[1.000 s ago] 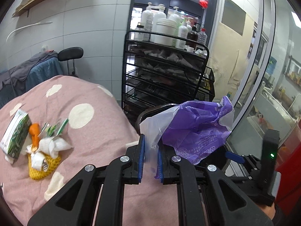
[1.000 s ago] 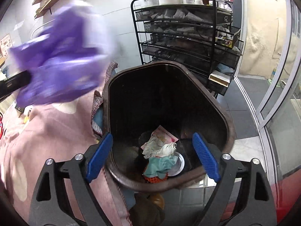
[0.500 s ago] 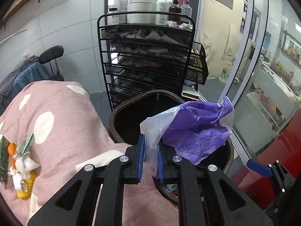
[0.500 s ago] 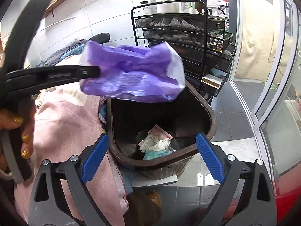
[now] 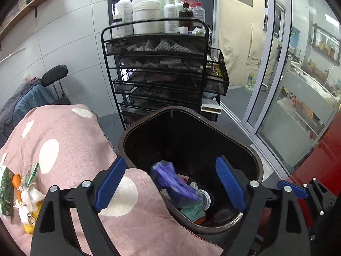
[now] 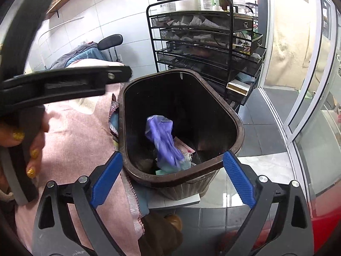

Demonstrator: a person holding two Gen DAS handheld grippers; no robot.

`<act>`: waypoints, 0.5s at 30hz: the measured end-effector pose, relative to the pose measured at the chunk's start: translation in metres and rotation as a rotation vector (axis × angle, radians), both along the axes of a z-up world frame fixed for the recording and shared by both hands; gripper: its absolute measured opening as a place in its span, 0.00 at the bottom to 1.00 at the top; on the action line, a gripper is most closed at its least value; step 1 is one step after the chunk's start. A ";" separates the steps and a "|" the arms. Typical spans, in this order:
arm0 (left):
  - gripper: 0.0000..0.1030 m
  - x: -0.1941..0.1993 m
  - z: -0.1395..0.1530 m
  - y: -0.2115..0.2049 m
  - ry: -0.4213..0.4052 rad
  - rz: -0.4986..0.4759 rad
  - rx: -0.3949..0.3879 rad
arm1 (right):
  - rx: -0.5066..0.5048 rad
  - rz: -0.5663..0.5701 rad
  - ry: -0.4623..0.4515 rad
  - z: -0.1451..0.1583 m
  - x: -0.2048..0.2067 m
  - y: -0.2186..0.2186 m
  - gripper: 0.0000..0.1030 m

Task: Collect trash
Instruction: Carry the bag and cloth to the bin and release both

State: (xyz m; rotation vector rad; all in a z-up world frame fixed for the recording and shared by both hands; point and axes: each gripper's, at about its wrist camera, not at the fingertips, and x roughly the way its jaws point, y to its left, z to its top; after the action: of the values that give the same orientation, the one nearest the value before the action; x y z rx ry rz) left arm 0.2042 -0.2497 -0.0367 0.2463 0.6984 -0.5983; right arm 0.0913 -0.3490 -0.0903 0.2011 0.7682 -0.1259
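Observation:
A dark brown trash bin (image 5: 253, 164) stands beside the pink polka-dot bed cover (image 5: 64, 132). The purple plastic bag (image 5: 174, 183) lies blurred inside the bin on other trash; it also shows in the right wrist view (image 6: 164, 140). My left gripper (image 5: 170, 183) is open and empty above the bin's near edge. My right gripper (image 6: 170, 166) is open and empty, just in front of the bin (image 6: 238, 125). The left gripper's side shows in the right wrist view (image 6: 64, 81). More trash (image 5: 19, 194) lies on the bed cover at the far left: a green carton, orange bits, white tissue and yellow netting.
A black wire rack (image 5: 157, 74) with white bottles on top stands behind the bin. A glass sliding door (image 5: 287, 85) is on the right. A black stool and a blue-grey cloth (image 5: 32, 93) are at the back left. A red surface (image 6: 324, 213) is at the lower right.
My left gripper has opened and let go of the purple bag, which has dropped into the bin. The right gripper has stayed open near the bin.

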 end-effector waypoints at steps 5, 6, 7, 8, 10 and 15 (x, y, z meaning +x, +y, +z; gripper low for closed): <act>0.90 -0.006 0.008 0.020 -0.010 0.030 -0.044 | 0.004 0.013 0.003 0.000 0.002 0.004 0.93; 0.90 -0.008 0.009 0.026 -0.008 0.037 -0.053 | 0.004 0.018 0.002 0.001 0.002 0.005 0.93; 0.91 -0.010 0.009 0.034 -0.006 0.047 -0.061 | 0.005 0.022 0.001 0.001 0.002 0.008 0.93; 0.91 -0.012 0.010 0.040 -0.005 0.056 -0.068 | 0.007 0.032 -0.001 0.002 0.003 0.010 0.93; 0.92 -0.018 0.011 0.056 -0.006 0.081 -0.092 | 0.009 0.050 -0.004 0.004 0.005 0.015 0.93; 0.94 -0.029 0.013 0.098 -0.004 0.153 -0.142 | 0.024 0.109 -0.012 0.011 0.012 0.035 0.94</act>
State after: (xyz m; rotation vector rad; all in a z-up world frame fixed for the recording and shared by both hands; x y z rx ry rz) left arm 0.1755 -0.1513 -0.0237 0.0615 0.6607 -0.4986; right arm 0.1037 -0.3142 -0.0793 0.1819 0.7676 -0.0128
